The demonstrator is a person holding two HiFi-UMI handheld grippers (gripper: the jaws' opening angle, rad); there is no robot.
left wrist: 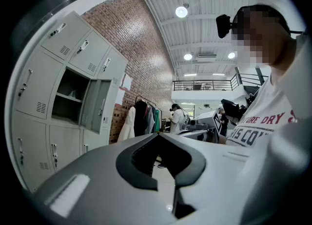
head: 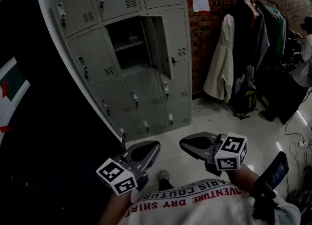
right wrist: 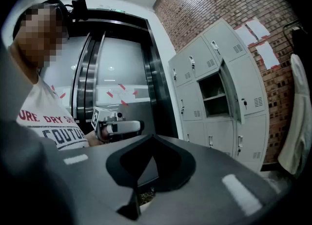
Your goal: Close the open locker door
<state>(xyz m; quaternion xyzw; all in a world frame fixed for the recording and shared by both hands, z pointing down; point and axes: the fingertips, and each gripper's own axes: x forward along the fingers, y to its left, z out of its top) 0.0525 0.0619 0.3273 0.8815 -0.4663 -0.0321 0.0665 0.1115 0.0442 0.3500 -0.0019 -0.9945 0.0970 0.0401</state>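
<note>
A bank of grey lockers (head: pixel 122 48) stands ahead against the wall. One middle locker is open: its door (head: pixel 157 46) swings out to the right, showing a shelf inside (head: pixel 127 43). The same door shows in the left gripper view (left wrist: pixel 95 106) and in the right gripper view (right wrist: pixel 230 97). My left gripper (head: pixel 155 146) and right gripper (head: pixel 184 143) hang low by my body, side by side, well short of the lockers. Both are shut and hold nothing, with the jaw tips meeting in the left gripper (left wrist: pixel 158 133) and the right gripper (right wrist: pixel 153 135).
A clothes rack (head: pixel 258 29) with dark coats and a white coat (head: pixel 222 58) stands right of the lockers by a brick wall (head: pixel 204 33). A dark lift front (head: pixel 29 121) fills the left. Cables (head: pixel 295 136) lie on the floor at right. A person (left wrist: pixel 176 117) stands far off.
</note>
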